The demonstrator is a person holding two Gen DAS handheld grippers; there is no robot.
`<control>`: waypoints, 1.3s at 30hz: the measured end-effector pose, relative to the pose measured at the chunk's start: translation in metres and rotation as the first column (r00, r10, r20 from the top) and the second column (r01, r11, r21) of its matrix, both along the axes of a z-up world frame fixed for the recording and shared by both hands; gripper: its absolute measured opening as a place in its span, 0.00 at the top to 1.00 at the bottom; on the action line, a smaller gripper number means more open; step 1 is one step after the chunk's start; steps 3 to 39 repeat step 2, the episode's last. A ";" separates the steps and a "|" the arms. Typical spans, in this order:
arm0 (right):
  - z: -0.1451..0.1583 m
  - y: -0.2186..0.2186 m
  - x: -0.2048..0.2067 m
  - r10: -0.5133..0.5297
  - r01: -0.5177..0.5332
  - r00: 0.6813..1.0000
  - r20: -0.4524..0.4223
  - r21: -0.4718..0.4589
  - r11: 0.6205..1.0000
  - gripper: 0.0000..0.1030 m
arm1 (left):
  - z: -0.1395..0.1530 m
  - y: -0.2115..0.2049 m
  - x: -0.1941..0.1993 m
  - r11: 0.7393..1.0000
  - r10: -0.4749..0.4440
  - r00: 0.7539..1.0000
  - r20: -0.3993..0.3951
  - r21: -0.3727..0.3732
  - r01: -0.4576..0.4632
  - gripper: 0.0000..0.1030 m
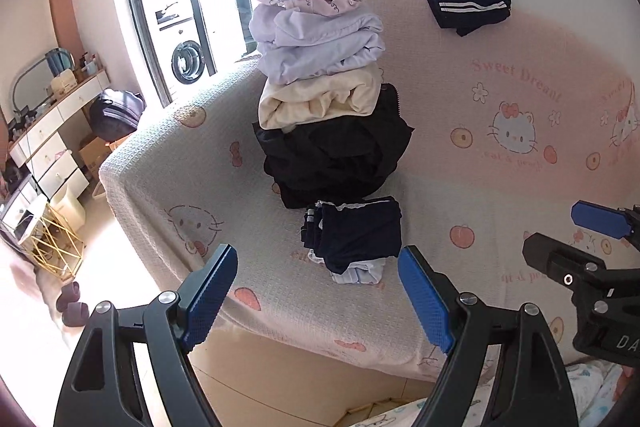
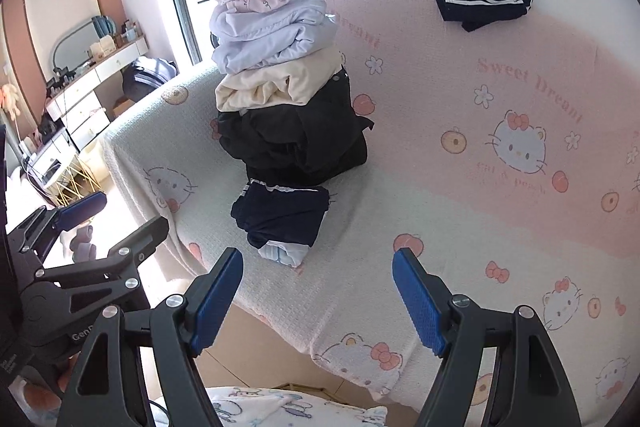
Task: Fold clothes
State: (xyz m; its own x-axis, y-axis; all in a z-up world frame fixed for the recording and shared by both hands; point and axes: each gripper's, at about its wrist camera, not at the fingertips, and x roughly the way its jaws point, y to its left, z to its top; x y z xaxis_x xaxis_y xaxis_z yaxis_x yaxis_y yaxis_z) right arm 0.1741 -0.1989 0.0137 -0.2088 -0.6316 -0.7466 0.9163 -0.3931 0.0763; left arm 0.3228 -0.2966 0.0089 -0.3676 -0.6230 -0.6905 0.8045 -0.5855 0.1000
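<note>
The pink sofa cover [image 2: 460,99] carries "Sweet Dream" in pink letters at the right of both views, above a cartoon cat face. Under that face, smaller faded letters seem to read "cat & peach". In the left wrist view the same words show again upside down at the lower right. The left gripper [image 2: 76,223], at the lower left of the right wrist view, bears white letters "Gen", cut off. The right gripper [image 1: 560,231], at the lower right of the left wrist view, shows "DA", also cut off.
</note>
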 end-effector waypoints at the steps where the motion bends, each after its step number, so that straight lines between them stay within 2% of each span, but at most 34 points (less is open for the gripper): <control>1: 0.000 0.000 0.000 0.000 0.000 1.000 -0.003 0.004 1.000 0.25 | 0.000 0.001 0.000 1.000 -0.005 1.000 -0.001 0.004 0.005 0.20; 39: -0.001 -0.001 0.001 0.001 -0.001 1.000 -0.006 0.011 1.000 0.25 | 0.000 0.001 0.000 1.000 -0.010 1.000 -0.003 0.010 0.010 0.20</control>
